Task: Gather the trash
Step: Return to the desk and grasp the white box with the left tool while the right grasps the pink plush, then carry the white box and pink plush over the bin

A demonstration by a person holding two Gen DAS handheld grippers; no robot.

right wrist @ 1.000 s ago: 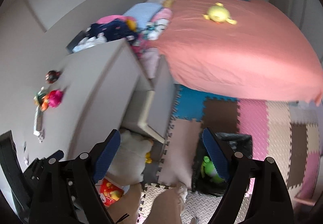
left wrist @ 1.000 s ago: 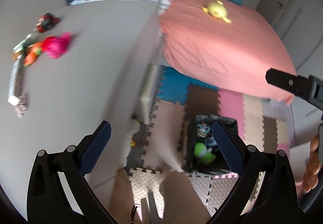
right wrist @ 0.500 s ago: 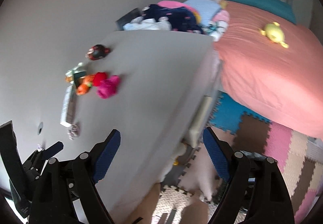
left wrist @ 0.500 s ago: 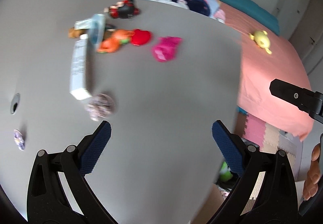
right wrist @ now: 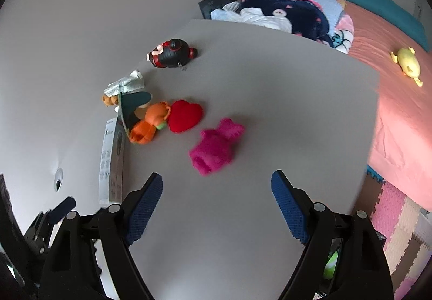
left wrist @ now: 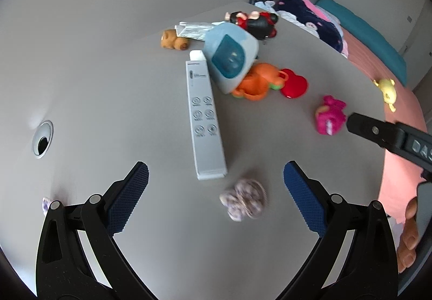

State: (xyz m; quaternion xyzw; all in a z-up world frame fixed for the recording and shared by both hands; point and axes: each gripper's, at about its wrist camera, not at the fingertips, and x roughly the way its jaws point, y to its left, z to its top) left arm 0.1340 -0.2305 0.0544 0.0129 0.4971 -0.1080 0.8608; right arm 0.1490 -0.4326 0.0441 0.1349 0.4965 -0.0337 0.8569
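Left wrist view: the left hand-held gripper (left wrist: pixel 216 181) is hovering open above a crumpled wad (left wrist: pixel 243 202) on the worktop (left wrist: pixel 270 151); nothing is being gripped. The right hand-held gripper (right wrist: pixel 216 192) is gaping empty too; collecting looks barely begun.

Both wrist views steeply down; shared desk (left wrist: pixel 135 83)

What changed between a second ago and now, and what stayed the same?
Both views swung from the floor mats and bin up over the grey desk. The left gripper now hangs above a crumpled wad, the right gripper near the pink plush. Both stay open and empty; the desk items lie unmoved.
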